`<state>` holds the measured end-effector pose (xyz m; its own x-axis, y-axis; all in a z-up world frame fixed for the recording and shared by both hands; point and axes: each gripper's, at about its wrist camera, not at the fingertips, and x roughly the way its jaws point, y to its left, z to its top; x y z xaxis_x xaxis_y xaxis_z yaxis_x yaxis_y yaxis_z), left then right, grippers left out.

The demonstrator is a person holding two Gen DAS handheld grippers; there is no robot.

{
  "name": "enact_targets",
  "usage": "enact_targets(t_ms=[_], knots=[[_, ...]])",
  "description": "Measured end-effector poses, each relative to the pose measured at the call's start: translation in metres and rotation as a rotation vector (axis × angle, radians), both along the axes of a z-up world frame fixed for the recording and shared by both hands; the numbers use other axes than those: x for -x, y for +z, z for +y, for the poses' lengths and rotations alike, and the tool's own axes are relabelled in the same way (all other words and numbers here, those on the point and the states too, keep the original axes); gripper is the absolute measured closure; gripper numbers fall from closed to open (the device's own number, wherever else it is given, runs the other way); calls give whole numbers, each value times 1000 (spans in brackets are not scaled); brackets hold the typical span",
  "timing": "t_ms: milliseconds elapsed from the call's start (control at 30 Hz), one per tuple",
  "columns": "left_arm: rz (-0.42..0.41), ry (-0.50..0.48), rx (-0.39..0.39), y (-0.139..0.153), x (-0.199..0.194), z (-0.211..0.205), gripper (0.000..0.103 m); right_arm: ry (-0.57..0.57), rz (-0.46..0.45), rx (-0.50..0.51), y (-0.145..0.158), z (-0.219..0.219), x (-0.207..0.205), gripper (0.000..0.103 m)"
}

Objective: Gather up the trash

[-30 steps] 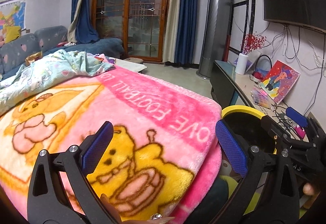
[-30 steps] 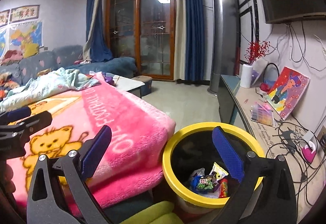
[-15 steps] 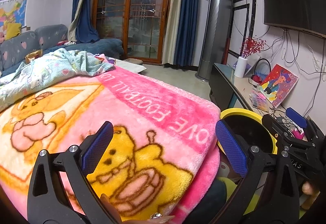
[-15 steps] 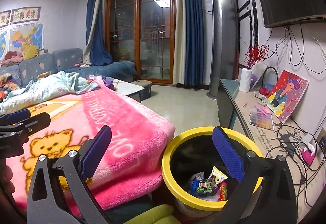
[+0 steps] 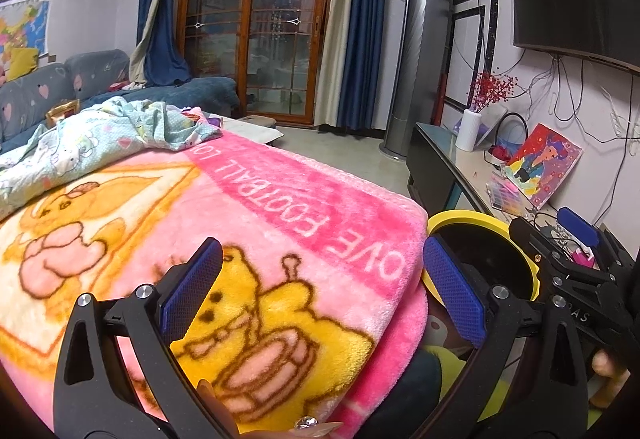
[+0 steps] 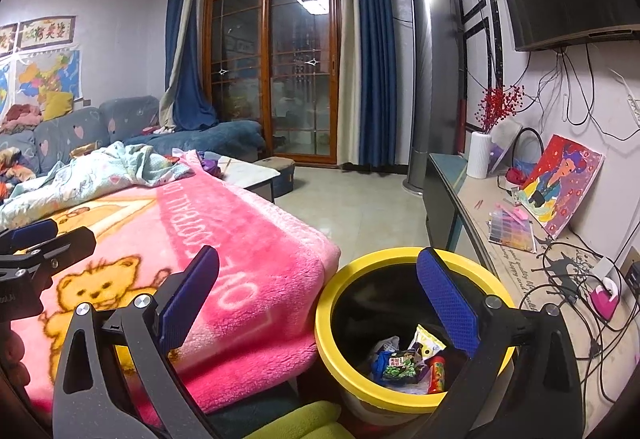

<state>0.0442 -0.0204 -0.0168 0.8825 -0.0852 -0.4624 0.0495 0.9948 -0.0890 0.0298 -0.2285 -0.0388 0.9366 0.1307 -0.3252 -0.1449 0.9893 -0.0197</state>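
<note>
A yellow-rimmed bin stands beside the pink blanket; several snack wrappers lie at its bottom. My right gripper hangs open above the bin's near rim, with nothing between its blue pads. In the left wrist view my left gripper is open and empty over the blanket, with the bin at its right and the right gripper beyond it. The left gripper also shows at the left edge of the right wrist view.
A light blue quilt is bunched at the blanket's far end, a sofa behind it. A TV stand at the right carries cables, a painting and a white vase. Tiled floor lies beyond.
Both grippers have drifted slightly up and back, so the bin sits a little lower in the views. Both stay open and empty.
</note>
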Motion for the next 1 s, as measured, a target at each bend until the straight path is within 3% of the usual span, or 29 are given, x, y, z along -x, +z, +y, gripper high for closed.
enact_targets(t_ms=[1000], knots=[[2,20,22,2,1,6,11,-8,43,2,5,1,-13,7]])
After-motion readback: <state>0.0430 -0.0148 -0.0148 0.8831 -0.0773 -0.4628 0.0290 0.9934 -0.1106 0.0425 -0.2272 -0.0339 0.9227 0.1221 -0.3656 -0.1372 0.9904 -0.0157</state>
